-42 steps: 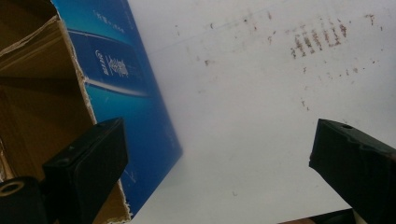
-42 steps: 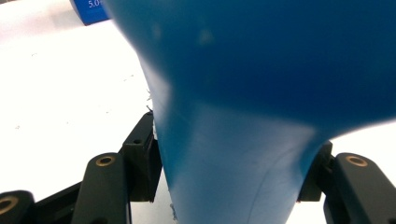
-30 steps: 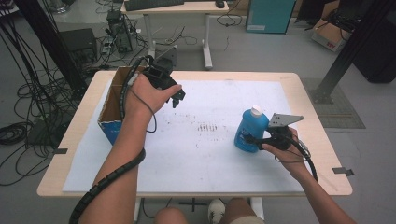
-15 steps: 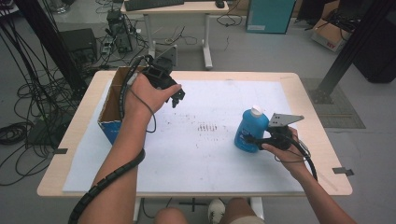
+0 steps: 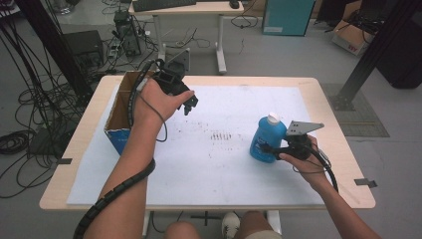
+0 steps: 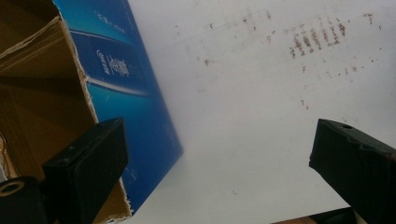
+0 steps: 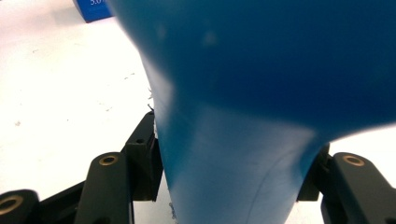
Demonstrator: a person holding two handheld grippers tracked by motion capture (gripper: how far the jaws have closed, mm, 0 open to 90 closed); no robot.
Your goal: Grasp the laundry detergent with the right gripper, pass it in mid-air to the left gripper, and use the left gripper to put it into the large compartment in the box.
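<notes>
1. A light wooden table carries a white sheet that covers most of its top, leaving bare wood along the left, right and near edges.
2. An open-topped cardboard box with blue printed sides stands at the left edge of the sheet; in the left gripper view its blue wall and torn brown rim sit just beside the left jaw.
3. A patch of small brown marks stains the middle of the sheet; the wide stretch of sheet between box and bottle holds nothing else.
4. A blue plastic bottle with a white cap stands upright on the right half of the sheet, well apart from the box and back from the right edge.
5. The left gripper hovers above the sheet by the box's far right corner, its jaws spread wide with nothing between them; the left gripper view shows bare sheet in the gap.
6. The left hand grips it from above, forearm reaching up from the near edge with a black ribbed cable along it.
7. The right gripper is clamped on the bottle's lower body from the right; in the right gripper view the blue wall fills the space between both jaws.
8. The right hand holds it low, near the table's right edge, the grey plate on top.
</notes>
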